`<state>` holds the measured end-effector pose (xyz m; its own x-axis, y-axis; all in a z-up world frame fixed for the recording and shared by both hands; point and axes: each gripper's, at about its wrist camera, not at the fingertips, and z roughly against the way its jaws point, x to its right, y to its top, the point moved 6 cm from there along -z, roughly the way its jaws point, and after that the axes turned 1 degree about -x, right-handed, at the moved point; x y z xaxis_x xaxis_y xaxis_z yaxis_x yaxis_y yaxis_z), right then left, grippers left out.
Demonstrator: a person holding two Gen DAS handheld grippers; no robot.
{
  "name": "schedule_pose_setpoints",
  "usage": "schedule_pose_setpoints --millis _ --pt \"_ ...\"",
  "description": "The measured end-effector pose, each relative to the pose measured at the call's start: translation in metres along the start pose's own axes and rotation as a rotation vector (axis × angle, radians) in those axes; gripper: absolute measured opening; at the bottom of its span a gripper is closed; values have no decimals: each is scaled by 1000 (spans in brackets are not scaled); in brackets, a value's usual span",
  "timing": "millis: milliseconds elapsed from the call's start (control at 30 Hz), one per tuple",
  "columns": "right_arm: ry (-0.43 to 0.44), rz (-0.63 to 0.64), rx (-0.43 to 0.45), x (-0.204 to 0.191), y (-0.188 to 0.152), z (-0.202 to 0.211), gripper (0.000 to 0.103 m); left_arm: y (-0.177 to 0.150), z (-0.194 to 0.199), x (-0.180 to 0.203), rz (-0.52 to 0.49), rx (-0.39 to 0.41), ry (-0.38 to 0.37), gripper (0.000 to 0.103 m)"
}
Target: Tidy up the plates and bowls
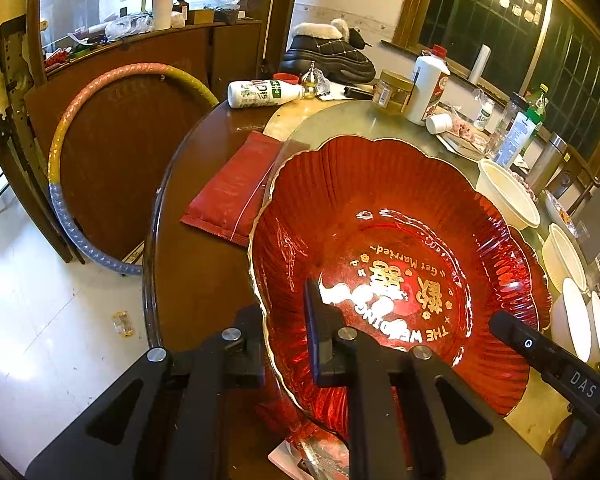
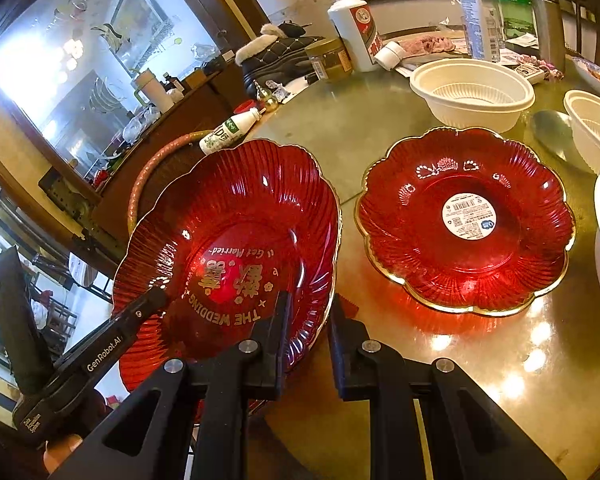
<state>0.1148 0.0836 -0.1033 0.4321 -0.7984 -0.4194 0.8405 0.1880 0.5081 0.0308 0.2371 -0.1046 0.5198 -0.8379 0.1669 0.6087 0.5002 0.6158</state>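
Two red plates (image 2: 228,240) (image 2: 466,220), three white bowls (image 2: 472,94), both claws (image 1: 286,344) (image 2: 308,336) gripping one plate's rim.

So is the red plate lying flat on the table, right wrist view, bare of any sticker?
No, the flat red plate carries a round white barcode sticker at its centre.

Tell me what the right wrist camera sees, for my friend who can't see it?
Two hand-held grippers, the right hand-held gripper and left hand-held gripper, pinch opposite rims of a tilted red wedding plate. Beside it, a second red plate lies flat on the table, near white bowls.
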Motion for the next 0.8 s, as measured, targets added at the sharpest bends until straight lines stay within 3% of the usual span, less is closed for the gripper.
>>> schedule_pose_setpoints --millis 533,600,667,700,800 --pt "-37 -23 -84 8 -12 -6 23 -18 -15 -2 18 -122 -25 16" --pt "-34 -25 -91 9 -13 -5 28 -17 -14 -5 28 -144 -30 31" --pt "-29 -39 -68 16 -11 4 42 -11 -7 -10 46 -133 -28 55" --pt "-28 -48 -55 18 -10 8 52 -5 -1 -13 61 -106 -19 59" --pt "-19 -109 12 38 -5 29 63 17 17 -11 79 -27 -12 66"
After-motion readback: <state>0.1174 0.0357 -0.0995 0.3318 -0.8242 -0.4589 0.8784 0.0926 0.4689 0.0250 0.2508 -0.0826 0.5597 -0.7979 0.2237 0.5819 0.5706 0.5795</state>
